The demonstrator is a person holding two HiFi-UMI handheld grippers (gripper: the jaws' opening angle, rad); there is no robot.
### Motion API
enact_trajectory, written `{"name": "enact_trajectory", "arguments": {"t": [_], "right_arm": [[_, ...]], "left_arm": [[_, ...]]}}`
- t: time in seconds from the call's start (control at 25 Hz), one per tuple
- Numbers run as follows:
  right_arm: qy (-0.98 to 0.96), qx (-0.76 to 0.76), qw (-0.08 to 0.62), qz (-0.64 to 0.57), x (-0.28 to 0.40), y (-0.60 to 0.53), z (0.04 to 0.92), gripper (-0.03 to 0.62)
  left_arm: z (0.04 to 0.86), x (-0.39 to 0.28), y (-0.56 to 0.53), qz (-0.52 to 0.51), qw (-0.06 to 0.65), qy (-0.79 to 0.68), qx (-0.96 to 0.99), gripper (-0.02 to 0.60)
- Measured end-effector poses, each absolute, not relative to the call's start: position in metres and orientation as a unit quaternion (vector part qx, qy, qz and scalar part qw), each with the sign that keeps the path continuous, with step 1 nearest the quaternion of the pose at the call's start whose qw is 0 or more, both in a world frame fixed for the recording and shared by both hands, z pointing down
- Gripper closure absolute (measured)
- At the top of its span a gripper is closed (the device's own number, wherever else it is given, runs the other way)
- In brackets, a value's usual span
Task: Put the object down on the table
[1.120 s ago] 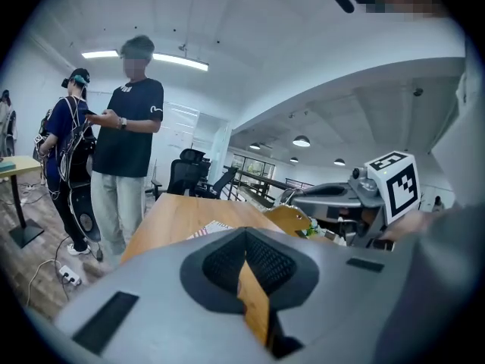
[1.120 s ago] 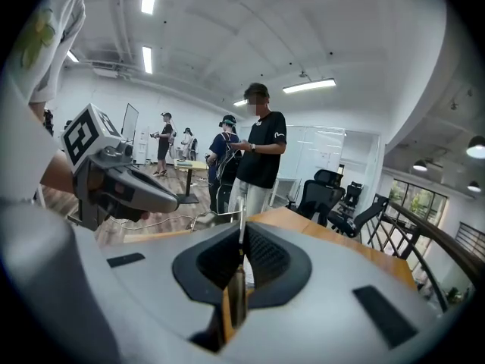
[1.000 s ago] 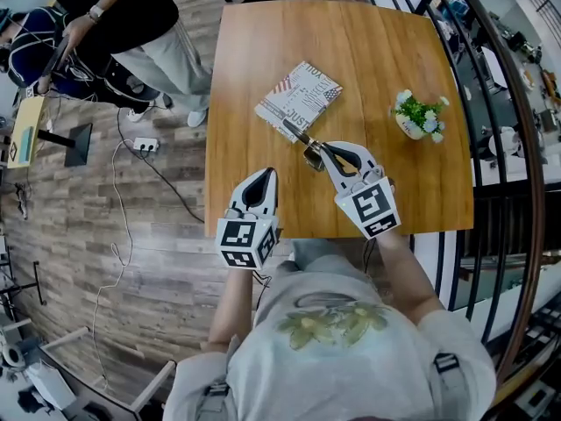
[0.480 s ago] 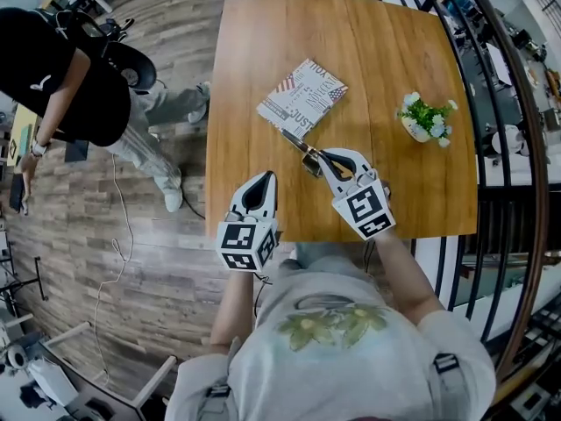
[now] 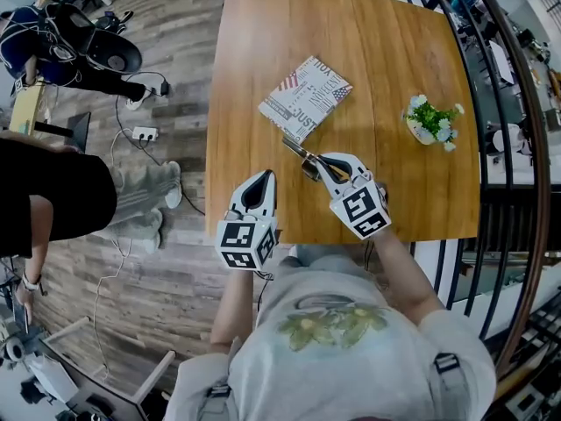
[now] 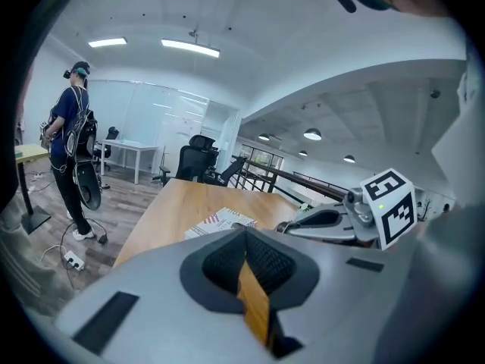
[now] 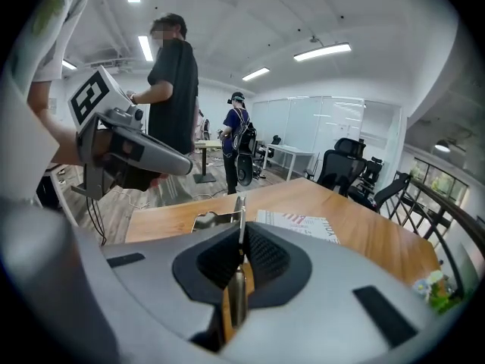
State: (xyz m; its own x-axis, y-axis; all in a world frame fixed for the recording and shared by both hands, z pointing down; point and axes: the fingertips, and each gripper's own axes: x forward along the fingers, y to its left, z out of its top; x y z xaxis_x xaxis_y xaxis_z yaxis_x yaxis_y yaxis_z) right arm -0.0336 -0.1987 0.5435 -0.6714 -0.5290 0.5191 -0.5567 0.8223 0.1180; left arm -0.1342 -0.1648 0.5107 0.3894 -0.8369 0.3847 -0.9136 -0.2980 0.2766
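The right gripper (image 5: 321,159) clamps a thin metal utensil (image 5: 299,151) over the near part of the table (image 5: 394,77). The left gripper (image 5: 262,177) is closed and empty.

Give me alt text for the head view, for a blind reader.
A person's right gripper is shut on a thin metal tool over a wooden table, near a printed booklet. The left gripper is shut and empty at the table's near edge; a small potted plant stands to the right.

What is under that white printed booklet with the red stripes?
The white printed booklet lies flat on the brown wooden table, with wood showing along its edges. Whatever might be beneath its pages is covered, so that cannot be seen.
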Motion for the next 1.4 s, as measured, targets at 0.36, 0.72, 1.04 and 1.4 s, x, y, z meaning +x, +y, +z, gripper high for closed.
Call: {"name": "enact_trajectory", "arguments": {"t": [0.36, 0.72, 1.04, 1.4], "right_arm": [[-0.910, 0.285, 0.300, 0.042, -0.037, -0.200, 0.571, 0.585], [-0.904, 0.274, 0.323, 0.058, -0.038, -0.199, 0.599, 0.585], [-0.899, 0.264, 0.344, 0.068, -0.041, -0.198, 0.621, 0.585], [-0.893, 0.251, 0.368, 0.069, -0.043, -0.192, 0.644, 0.585]], "left_arm": [[0.525, -0.138, -0.170, 0.092, 0.241, -0.546, 0.797, 0.568], [0.530, -0.141, -0.171, 0.093, 0.248, -0.546, 0.795, 0.568], [0.535, -0.145, -0.172, 0.094, 0.257, -0.548, 0.791, 0.568], [0.536, -0.146, -0.171, 0.095, 0.259, -0.549, 0.789, 0.568]]}}
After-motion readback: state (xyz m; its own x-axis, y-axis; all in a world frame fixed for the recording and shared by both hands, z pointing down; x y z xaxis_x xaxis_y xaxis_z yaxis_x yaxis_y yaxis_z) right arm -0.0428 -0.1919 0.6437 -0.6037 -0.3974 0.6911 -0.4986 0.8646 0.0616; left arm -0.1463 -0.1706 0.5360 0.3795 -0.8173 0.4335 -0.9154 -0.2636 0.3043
